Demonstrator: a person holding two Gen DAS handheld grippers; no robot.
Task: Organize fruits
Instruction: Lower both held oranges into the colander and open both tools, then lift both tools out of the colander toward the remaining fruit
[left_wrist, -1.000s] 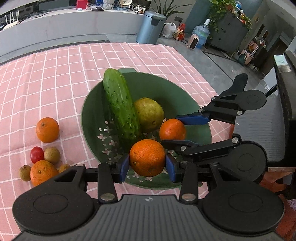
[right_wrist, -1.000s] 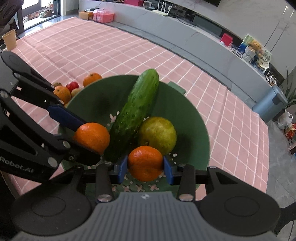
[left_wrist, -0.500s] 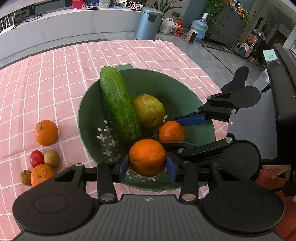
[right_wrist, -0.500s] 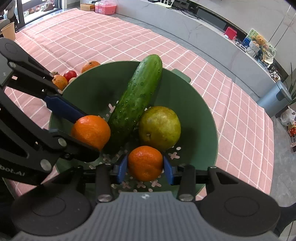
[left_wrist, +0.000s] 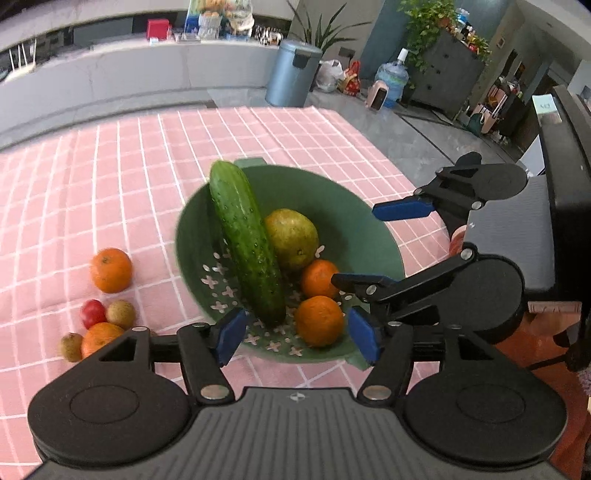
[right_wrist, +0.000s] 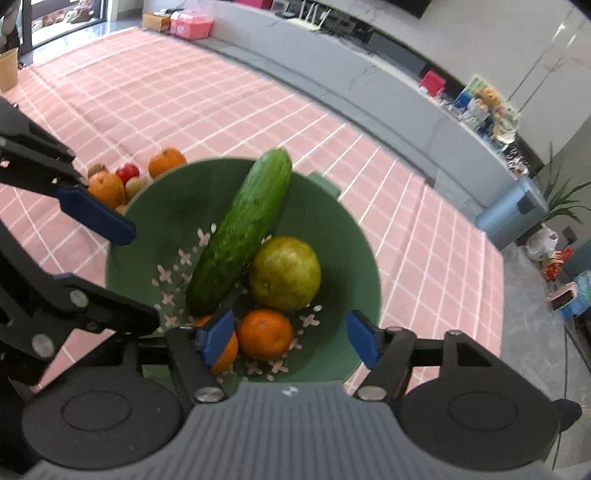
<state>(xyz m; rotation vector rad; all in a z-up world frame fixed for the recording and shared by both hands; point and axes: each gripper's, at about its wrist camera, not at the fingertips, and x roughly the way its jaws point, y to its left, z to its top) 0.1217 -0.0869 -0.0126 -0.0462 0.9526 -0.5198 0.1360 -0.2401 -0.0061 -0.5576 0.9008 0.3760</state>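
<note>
Covering the table, a pink checked cloth (left_wrist: 110, 177) runs back toward a long grey counter (left_wrist: 110, 74), with a blue-grey pedal bin (left_wrist: 291, 74), potted plants and a water bottle on the grey floor beyond. A green colander (left_wrist: 343, 221) sits on the cloth holding a cucumber (left_wrist: 245, 240) leaning on its far rim, a yellow-green citrus (left_wrist: 291, 238) and two oranges. Left of it on the cloth lie another orange (left_wrist: 110, 270), a red tomato (left_wrist: 92, 313) and small brown fruits.

Both grippers tilt down over the colander's near edge. The left gripper (left_wrist: 295, 336) has just been opening; its blue pads are spread, the near orange (left_wrist: 319, 321) lying loose between them in the colander, untouched. The right gripper (right_wrist: 291, 338) has likewise just been opening; its pads stand clear of the second orange (right_wrist: 264, 334), which rests on the colander floor.
</note>
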